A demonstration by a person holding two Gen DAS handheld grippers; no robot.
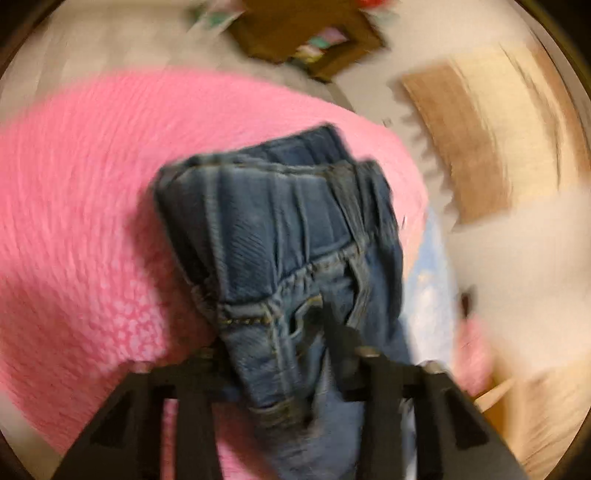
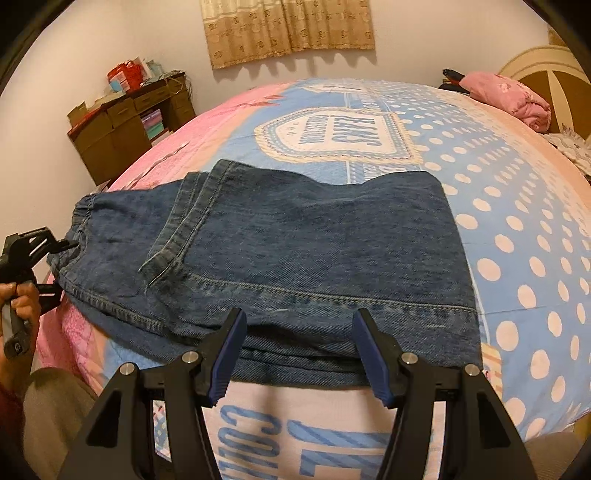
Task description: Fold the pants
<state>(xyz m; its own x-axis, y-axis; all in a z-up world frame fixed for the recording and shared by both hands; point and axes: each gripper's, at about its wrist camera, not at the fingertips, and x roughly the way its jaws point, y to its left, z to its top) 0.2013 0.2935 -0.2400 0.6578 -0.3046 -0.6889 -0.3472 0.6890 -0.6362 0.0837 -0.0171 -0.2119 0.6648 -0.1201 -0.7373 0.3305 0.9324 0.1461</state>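
Blue denim pants lie folded on the bed, legs doubled over toward the elastic waistband at the left. My left gripper is shut on the pants just below the waistband, and the bunched denim rises ahead of its fingers; this view is blurred. From the right wrist view, that left gripper pinches the waist end, held by a hand. My right gripper stands open, its blue-padded fingers spread over the near folded edge of the pants without pressing it.
The bed cover is blue with white dots and pink at the left. A brown wooden cabinet stands by the wall at far left. A pink bundle lies by the headboard at far right. A curtain hangs behind.
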